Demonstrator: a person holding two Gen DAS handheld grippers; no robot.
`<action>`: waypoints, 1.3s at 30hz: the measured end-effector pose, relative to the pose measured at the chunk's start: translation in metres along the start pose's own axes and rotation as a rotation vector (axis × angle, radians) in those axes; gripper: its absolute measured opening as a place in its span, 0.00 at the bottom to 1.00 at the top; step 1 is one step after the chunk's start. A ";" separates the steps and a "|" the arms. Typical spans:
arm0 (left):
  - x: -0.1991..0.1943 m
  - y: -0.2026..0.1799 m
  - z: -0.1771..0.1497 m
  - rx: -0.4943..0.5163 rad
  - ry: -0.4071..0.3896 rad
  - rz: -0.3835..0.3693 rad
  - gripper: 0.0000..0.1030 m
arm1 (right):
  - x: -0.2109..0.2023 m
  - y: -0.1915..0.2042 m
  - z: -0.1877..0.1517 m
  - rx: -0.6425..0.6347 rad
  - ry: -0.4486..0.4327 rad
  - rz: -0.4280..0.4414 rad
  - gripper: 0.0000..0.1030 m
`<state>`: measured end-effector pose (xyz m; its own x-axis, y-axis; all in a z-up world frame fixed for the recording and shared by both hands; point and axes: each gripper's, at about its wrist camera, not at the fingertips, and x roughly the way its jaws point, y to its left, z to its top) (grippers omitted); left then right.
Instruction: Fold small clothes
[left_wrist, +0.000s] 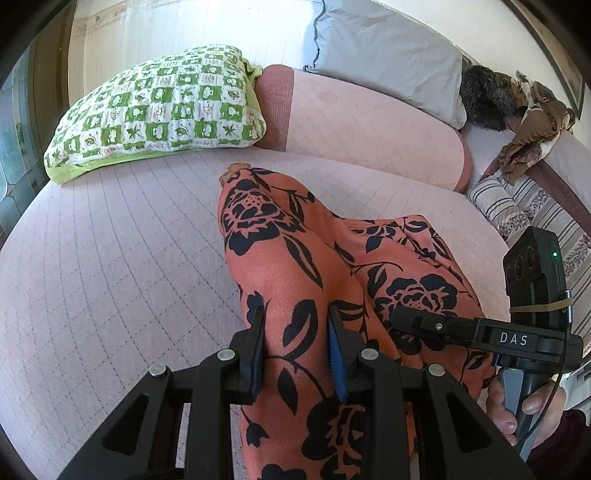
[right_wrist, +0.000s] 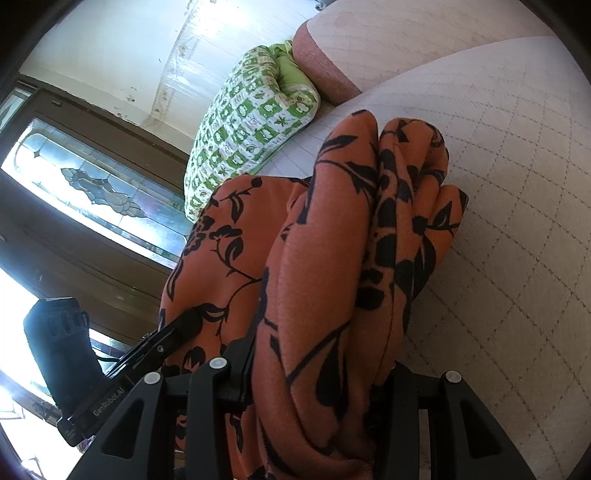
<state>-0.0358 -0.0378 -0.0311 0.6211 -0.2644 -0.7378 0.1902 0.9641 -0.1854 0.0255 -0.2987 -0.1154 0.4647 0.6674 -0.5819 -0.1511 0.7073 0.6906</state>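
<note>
Pinching a fold of the orange floral garment (left_wrist: 280, 258) betw. narrowly parted jaws, left gripper (left_wrist: 297, 325) lifts it off the quilted bed cover (left_wrist: 122, 251). Right gripper (right_wrist: 321, 365) clamps a thick bunch of same cloth. Green checked pillow (left_wrist: 159, 107) lies beyond, w/ pink bolster (left_wrist: 365, 118) beside it.

Right claw (right_wrist: 321, 373) pads behind garment (right_wrist: 314, 295)

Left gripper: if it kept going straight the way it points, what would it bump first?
The left gripper is shut on the orange cloth. Going straight, it probably meets more cloth, then the bed beneath.
</note>
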 end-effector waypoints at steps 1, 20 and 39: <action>0.001 0.000 0.001 -0.002 0.005 0.001 0.30 | 0.000 0.000 0.000 0.003 0.003 -0.003 0.41; -0.027 -0.059 -0.039 0.070 -0.008 -0.041 0.30 | -0.075 0.007 -0.036 0.053 -0.035 0.005 0.41; 0.037 -0.040 -0.051 -0.048 0.031 0.057 0.35 | -0.063 0.000 -0.029 0.058 -0.169 -0.075 0.41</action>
<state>-0.0594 -0.0852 -0.0847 0.6060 -0.2089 -0.7675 0.1182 0.9778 -0.1728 -0.0291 -0.3344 -0.0913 0.6133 0.5611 -0.5559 -0.0621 0.7359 0.6742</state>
